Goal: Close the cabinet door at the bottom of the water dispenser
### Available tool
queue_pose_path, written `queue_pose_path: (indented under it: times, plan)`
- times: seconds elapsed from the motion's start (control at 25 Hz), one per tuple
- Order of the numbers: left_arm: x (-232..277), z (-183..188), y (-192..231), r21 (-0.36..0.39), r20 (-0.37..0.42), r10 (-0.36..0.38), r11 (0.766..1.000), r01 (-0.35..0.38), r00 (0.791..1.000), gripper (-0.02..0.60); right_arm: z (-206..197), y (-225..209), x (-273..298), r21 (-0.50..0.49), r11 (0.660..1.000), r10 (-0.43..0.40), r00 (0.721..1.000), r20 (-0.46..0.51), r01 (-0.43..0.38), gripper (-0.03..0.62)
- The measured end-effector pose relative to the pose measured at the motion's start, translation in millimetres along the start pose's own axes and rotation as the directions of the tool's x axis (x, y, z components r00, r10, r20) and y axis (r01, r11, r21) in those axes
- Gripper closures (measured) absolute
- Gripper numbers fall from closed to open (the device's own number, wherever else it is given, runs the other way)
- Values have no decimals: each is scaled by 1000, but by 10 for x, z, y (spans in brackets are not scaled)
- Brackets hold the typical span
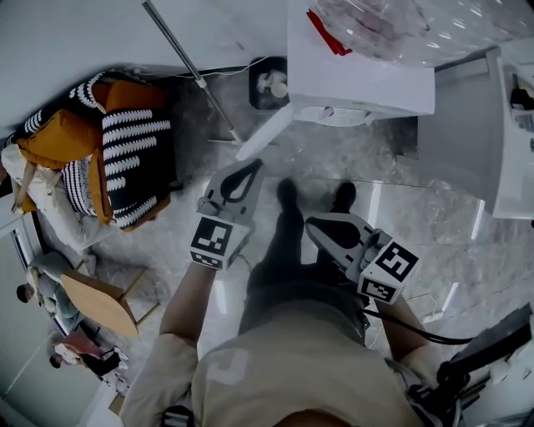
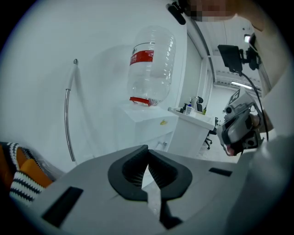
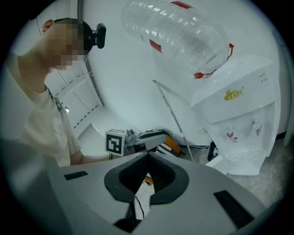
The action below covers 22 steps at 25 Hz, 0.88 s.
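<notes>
The white water dispenser (image 1: 359, 79) stands ahead of me with an empty clear bottle (image 1: 392, 25) upside down on top. Its bottom cabinet door (image 1: 263, 133) stands open, swung out to the left over the floor. My left gripper (image 1: 254, 165) is shut and empty, its tip a little short of the door's free edge. My right gripper (image 1: 310, 223) hangs lower and nearer to me, also shut on nothing. The left gripper view shows the shut jaws (image 2: 148, 149) pointing at the dispenser (image 2: 151, 121). In the right gripper view the dispenser (image 3: 239, 114) and door (image 3: 219, 164) lie right of the shut jaws (image 3: 148, 155).
A thin metal pole (image 1: 192, 67) leans against the wall left of the dispenser. A seat with orange and striped cushions (image 1: 125, 158) fills the left. A black bin (image 1: 269, 83) sits by the dispenser's base. A white counter (image 1: 513, 125) stands at the right, a wooden chair (image 1: 100, 300) lower left.
</notes>
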State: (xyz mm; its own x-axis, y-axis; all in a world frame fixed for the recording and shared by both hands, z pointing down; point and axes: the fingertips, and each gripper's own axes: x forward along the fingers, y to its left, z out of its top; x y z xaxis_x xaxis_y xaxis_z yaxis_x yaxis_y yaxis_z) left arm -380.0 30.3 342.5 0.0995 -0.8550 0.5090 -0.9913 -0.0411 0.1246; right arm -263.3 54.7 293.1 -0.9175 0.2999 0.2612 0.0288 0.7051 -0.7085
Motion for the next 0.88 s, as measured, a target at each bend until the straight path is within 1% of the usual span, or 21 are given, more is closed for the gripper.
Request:
queue_pose_path:
  times: [0.28,0.4,0.6,0.72,0.88]
  plan:
    - [348,-545,256,8,-42,31,999,-31,999,586,-167,-340,323,-54,998,40,999,-36,-42,579]
    - [486,-814,396,0,-56,53,999,-53,997,586,-321,-425,484,-47,996,75,995,-69,-78,579]
    - [697,-1326,627,-5,-88,81,997,-82,993,586,-620,-540,662,-35,995,93,985,-143,-98,579]
    - [792,-1668,753,5,-134,102,995,-103,986,586,-749,-599,707,-15,995,98,981,-165,-102,579]
    - [886,-2106,935,11,-208,132,991,-133,969,586,-895,-682,733,29,996,91,981,-172,-88,579]
